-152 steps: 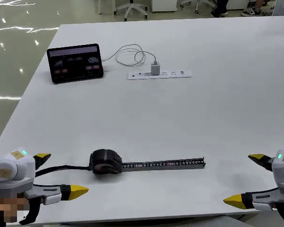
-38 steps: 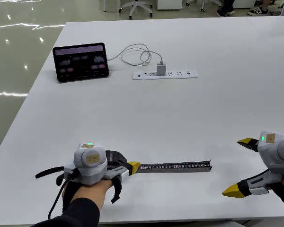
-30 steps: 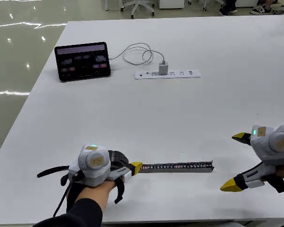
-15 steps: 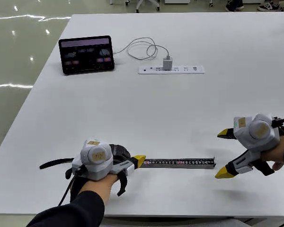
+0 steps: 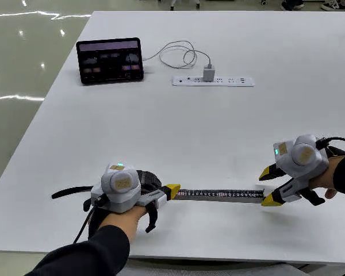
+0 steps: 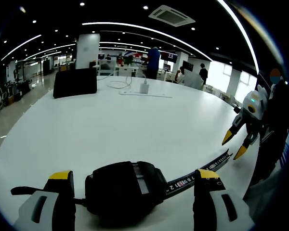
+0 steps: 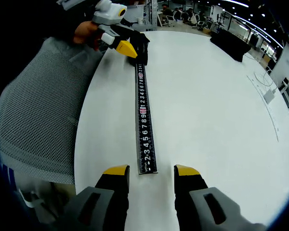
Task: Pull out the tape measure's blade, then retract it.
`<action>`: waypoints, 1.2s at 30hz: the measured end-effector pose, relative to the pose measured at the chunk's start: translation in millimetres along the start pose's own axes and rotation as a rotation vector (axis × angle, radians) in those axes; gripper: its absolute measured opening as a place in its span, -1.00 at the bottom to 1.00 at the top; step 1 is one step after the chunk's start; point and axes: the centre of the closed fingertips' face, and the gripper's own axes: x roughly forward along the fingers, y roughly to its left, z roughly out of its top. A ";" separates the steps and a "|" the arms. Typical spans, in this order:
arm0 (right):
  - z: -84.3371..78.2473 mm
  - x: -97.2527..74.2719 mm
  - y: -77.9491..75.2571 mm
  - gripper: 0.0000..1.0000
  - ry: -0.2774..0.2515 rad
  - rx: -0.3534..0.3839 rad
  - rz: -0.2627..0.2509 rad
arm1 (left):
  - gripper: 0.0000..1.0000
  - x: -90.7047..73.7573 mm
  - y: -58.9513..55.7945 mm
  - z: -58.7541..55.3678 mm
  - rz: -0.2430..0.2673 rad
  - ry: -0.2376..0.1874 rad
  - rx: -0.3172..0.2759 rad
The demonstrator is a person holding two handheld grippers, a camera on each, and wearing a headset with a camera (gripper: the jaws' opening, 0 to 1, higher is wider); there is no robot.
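The white table (image 5: 218, 132) carries a tablet (image 5: 110, 60); a power strip (image 5: 214, 81); a tape measure (image 6: 125, 190), its blade (image 5: 218, 194) drawn out.

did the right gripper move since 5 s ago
Yes, the right gripper came leftward to the free end of the blade; its open jaws flank it.

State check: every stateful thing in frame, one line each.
Left gripper: open, straddling the case, gaps on both sides.
Right gripper: open, jaws either side of the blade's tip.
Case: resting on the table.
Blade: partly out, flat on the table.
Tablet: propped up, screen on.
Charger: plugged into the power strip.
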 end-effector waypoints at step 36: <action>-8.5 13.7 5.9 -0.77 0.053 -0.024 0.036 | 0.80 0.4 2.1 -0.7 0.005 0.002 -0.015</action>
